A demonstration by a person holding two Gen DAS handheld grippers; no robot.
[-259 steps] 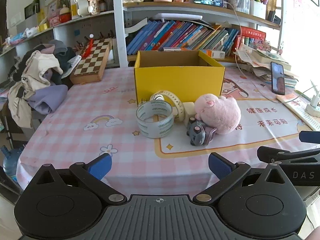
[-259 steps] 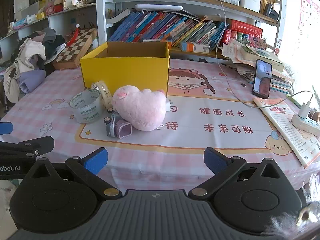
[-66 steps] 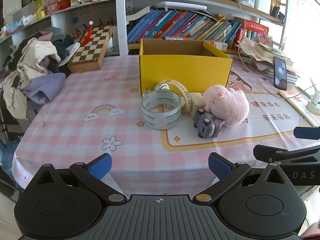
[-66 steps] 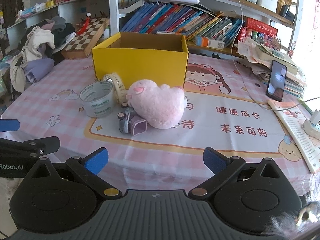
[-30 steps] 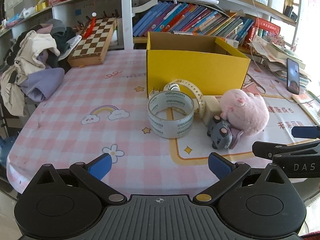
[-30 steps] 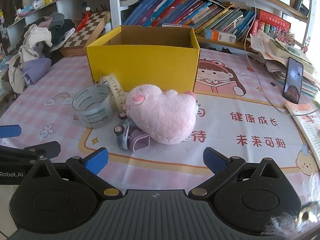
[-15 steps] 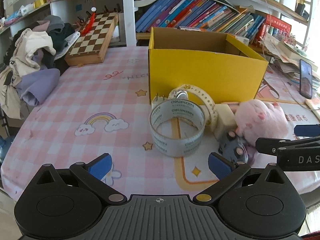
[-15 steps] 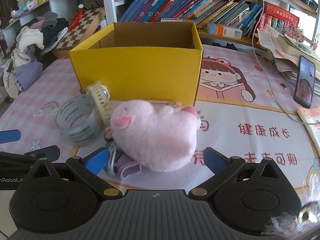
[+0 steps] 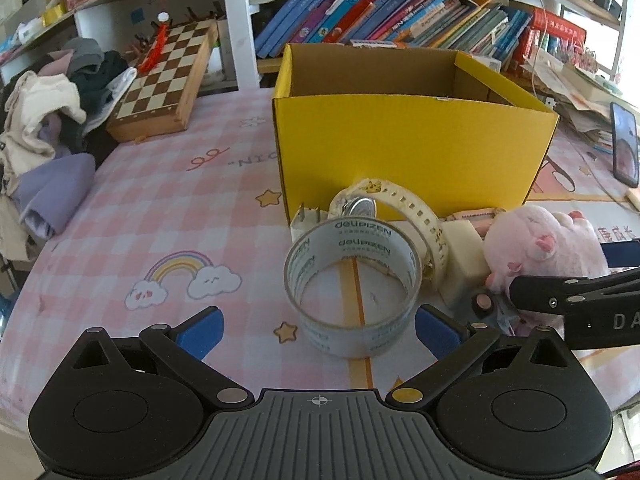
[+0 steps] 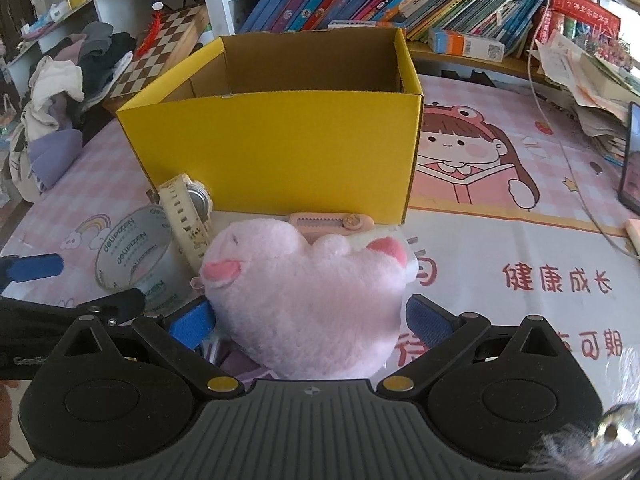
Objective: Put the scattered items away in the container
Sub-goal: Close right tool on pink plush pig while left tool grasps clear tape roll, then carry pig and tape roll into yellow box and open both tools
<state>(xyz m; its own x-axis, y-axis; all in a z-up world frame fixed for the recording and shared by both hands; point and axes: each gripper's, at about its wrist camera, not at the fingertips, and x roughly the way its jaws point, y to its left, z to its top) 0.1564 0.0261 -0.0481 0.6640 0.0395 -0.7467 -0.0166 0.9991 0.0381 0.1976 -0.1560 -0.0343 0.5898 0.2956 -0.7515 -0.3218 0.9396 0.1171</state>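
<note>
An open yellow cardboard box [image 9: 412, 156] stands on the table; it also shows in the right wrist view [image 10: 276, 148]. In front of it lie a clear tape roll [image 9: 352, 284], a cream watch [image 9: 396, 212], a pink plush pig [image 10: 308, 296], a pink utility knife [image 10: 332, 222] and a small grey-purple toy [image 9: 486, 304], mostly hidden. My left gripper [image 9: 318, 330] is open just short of the tape roll. My right gripper [image 10: 310, 320] is open, its blue pads either side of the plush pig.
A chessboard [image 9: 160, 80] and a pile of clothes [image 9: 44, 132] lie at the left. Bookshelves [image 9: 400, 12] stand behind the box. A phone [image 10: 630, 160] and a cable [image 10: 572, 168] lie at the right. The pink checked tablecloth [image 9: 160, 208] covers the table.
Both grippers have moved forward toward the items. The left now sits just before the tape roll; the right's open fingers now flank the plush pig.
</note>
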